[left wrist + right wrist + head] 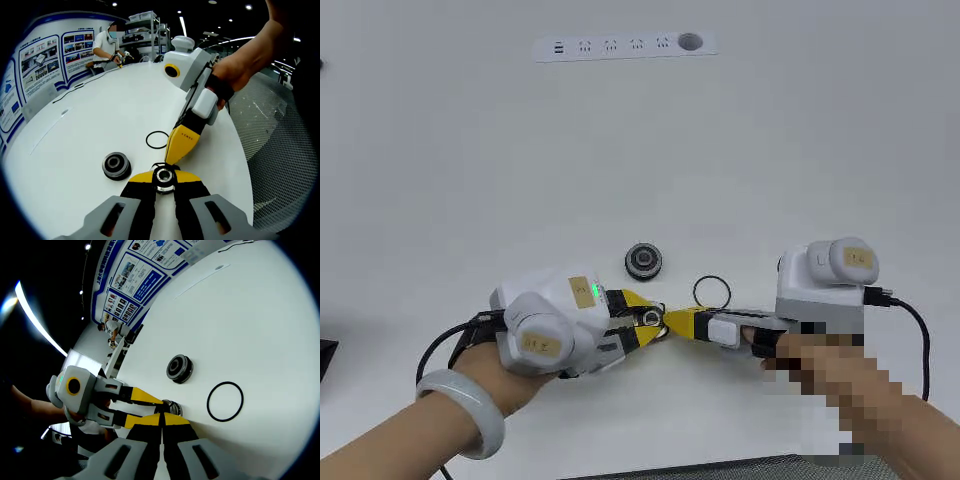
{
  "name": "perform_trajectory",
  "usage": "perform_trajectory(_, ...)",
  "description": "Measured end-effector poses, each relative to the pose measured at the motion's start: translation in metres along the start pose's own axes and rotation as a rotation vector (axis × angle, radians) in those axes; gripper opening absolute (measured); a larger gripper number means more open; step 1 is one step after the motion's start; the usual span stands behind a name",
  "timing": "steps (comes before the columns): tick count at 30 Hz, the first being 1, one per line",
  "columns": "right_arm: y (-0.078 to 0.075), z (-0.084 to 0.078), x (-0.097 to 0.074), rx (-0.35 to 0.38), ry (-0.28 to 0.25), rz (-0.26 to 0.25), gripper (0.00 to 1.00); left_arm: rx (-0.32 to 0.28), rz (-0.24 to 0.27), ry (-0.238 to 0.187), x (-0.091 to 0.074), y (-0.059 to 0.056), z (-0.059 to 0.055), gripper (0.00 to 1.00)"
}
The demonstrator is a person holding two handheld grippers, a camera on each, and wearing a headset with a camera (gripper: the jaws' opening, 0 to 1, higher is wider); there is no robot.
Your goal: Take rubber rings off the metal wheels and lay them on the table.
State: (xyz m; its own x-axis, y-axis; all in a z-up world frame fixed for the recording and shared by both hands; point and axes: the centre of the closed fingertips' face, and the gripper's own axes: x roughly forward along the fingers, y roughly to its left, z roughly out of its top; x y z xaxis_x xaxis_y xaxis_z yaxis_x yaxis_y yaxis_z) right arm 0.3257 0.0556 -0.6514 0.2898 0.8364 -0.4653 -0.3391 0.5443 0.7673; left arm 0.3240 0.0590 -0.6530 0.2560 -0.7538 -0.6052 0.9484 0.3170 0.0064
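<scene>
My left gripper point(646, 318) is shut on a small metal wheel point(164, 178) and holds it just above the white table. My right gripper point(162, 416) comes from the right with its jaws shut, tips against the wheel's rim. A thin black arc of that wheel's rubber ring point(158, 164) runs up to the right gripper's tips point(170, 159). A second metal wheel point(643, 260) with its black ring on lies flat behind the grippers. One loose rubber ring point(711, 292) lies on the table to its right.
A white power strip point(625, 45) lies at the far edge of the table point(770, 170). A dark mesh mat point(740, 468) runs along the near edge. Black cables trail from both grippers. In the left gripper view a person point(106, 42) stands far off.
</scene>
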Motion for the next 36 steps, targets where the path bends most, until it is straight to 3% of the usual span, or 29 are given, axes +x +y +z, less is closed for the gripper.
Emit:
perform_trajectory(4,0.007,0.001,0.002,-0.001,-0.002,0.024,0.01,0.000,0.000,0.000,0.000,0.000,0.000,0.13)
perform_trajectory(6,0.016,0.003,0.004,0.005,-0.012,0.064,0.02,0.000,0.000,0.000,0.000,0.000,0.000,0.13)
perform_trajectory(19,0.004,0.005,-0.001,0.014,-0.023,0.010,0.02,0.010,-0.004,-0.004,0.000,0.000,0.001,0.13)
perform_trajectory(36,0.000,0.004,-0.002,0.012,-0.018,-0.006,0.02,0.000,0.002,-0.032,-0.006,0.003,0.001,0.21)
